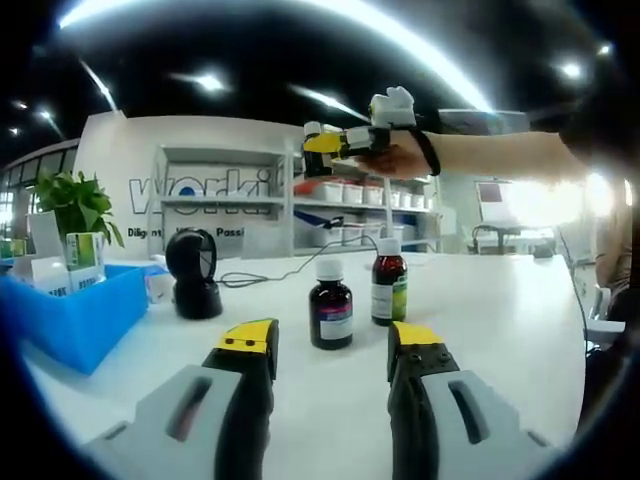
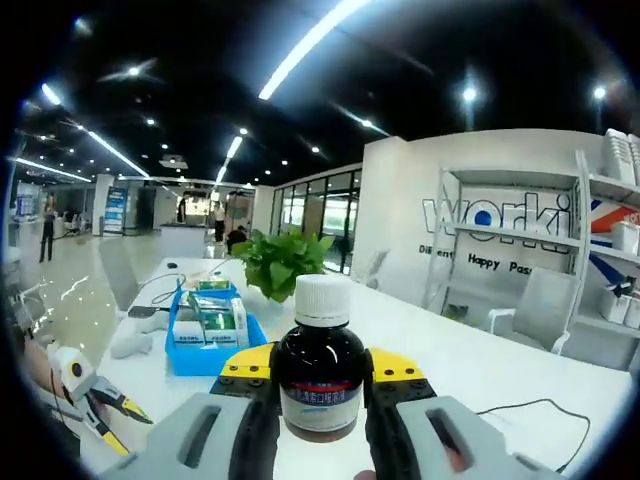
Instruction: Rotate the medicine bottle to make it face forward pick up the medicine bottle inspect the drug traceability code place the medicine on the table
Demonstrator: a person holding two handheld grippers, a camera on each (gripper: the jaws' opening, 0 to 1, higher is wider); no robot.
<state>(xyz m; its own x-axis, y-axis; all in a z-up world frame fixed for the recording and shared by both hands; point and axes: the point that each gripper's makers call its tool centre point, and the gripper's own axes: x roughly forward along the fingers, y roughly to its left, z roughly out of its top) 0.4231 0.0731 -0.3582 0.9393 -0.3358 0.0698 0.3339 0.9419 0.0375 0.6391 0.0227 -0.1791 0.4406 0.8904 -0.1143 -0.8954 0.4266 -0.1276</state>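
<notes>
A dark brown medicine bottle (image 2: 320, 385) with a white cap and a red-and-white label sits upright between my right gripper's (image 2: 320, 365) yellow-tipped jaws, which are shut on it. In the left gripper view the same right gripper (image 1: 325, 143) is held high in a person's hand, with the bottle (image 1: 314, 160) in it. My left gripper (image 1: 332, 345) hovers low over the white table (image 1: 500, 320) and is open with nothing in it. Just beyond it stand two more bottles: a dark one (image 1: 330, 305) and a taller one with a green label (image 1: 389, 285).
A black barcode scanner (image 1: 193, 272) stands left of the bottles, its cable trailing behind. A blue bin (image 1: 85, 320) with medicine boxes and a potted plant (image 1: 75, 205) are at the left edge. Shelves with white tubs (image 1: 350, 195) line the far wall.
</notes>
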